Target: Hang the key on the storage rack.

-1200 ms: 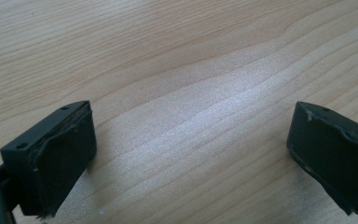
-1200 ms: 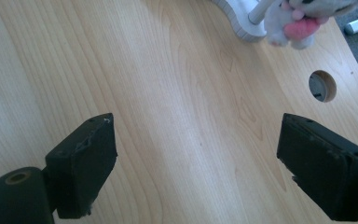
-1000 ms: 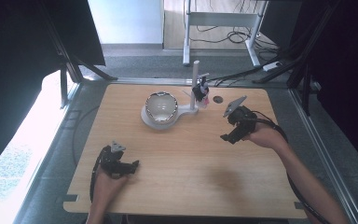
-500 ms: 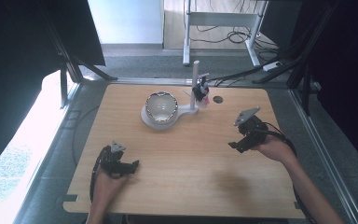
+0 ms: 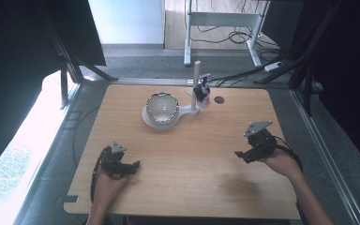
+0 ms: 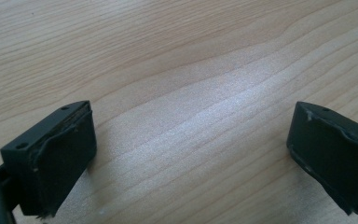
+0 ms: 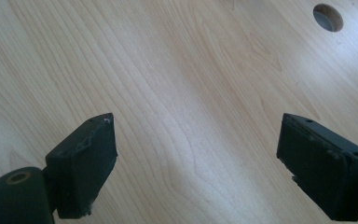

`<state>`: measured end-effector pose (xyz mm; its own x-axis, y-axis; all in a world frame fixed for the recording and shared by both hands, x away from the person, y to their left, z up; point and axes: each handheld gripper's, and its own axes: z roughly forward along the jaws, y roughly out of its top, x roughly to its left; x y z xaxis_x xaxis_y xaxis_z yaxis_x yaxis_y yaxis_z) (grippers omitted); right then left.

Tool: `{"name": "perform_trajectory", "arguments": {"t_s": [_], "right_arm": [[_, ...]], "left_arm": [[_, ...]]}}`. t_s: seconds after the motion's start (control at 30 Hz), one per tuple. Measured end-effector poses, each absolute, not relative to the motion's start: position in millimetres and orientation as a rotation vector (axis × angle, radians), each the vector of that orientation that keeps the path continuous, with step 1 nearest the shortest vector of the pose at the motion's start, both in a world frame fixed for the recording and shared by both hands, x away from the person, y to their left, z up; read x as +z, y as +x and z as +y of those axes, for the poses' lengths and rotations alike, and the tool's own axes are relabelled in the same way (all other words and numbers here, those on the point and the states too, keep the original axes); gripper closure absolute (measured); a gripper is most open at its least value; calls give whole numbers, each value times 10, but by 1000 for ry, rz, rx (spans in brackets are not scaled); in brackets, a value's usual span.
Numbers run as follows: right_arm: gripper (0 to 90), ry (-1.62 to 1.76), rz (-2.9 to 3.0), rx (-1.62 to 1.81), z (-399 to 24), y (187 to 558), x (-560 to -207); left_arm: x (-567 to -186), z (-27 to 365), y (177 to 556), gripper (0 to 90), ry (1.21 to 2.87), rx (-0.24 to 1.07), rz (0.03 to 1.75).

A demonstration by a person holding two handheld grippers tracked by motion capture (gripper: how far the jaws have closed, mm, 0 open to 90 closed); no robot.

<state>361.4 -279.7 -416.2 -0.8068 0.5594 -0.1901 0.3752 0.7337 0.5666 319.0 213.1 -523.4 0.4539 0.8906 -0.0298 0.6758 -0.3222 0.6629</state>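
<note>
My left gripper (image 5: pixel 135 166) rests low on the wooden table (image 5: pixel 192 136) at the front left, jaws pointing right. In the left gripper view the left gripper (image 6: pixel 191 121) stands open over bare wood. My right gripper (image 5: pixel 240 154) hovers close over the table's right side, jaws pointing left. In the right gripper view the right gripper (image 7: pixel 196 126) is open, its jaws have just been opening a little, and nothing lies between them. A shiny metal bowl (image 5: pixel 161 107) sits on a white base at the back centre, far from both grippers.
A white post (image 5: pixel 197 77) rises from the bowl's base, with a small dark and pink object (image 5: pixel 202 93) beside it. A round hole (image 5: pixel 219 100) in the tabletop lies right of that; the same hole (image 7: pixel 328 17) appears in the right gripper view.
The right gripper has moved from near the back right toward the front right and come lower. The left gripper has stayed in place.
</note>
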Motion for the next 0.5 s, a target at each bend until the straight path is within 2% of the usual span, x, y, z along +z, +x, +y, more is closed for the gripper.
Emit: {"name": "perform_trajectory", "arguments": {"t_s": [0.5], "right_arm": [[96, 794, 2548, 861, -2867, 3376, -4702]], "left_arm": [[-5234, 2131, 3190, 14, 2098, 459, 1303]]}}
